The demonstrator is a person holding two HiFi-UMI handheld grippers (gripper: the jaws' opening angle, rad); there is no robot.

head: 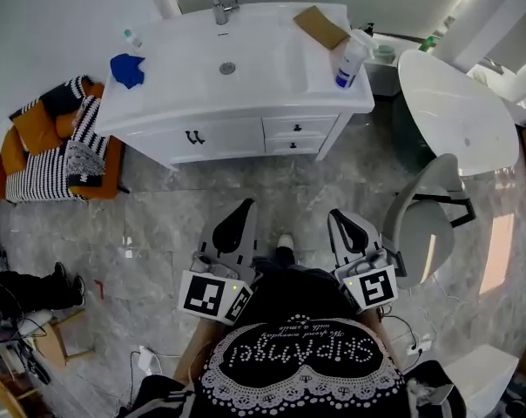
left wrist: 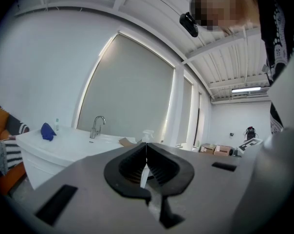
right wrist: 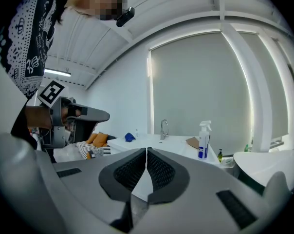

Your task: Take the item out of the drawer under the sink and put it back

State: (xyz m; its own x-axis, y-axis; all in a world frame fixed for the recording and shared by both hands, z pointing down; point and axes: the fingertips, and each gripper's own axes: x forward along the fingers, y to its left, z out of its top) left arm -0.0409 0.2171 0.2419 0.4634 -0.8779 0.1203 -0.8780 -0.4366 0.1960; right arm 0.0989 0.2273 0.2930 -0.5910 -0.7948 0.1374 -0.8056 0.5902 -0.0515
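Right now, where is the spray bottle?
In the head view, the spray bottle stands at the right end of the vanity top, just right of the brown cardboard piece.

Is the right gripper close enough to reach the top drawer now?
Probably not yet: the right gripper is back by the person, with a stretch of floor between it and the shut top drawer. Nothing blocks the way; a step closer should do.

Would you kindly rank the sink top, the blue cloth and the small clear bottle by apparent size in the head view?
1. sink top, by far the largest
2. blue cloth
3. small clear bottle
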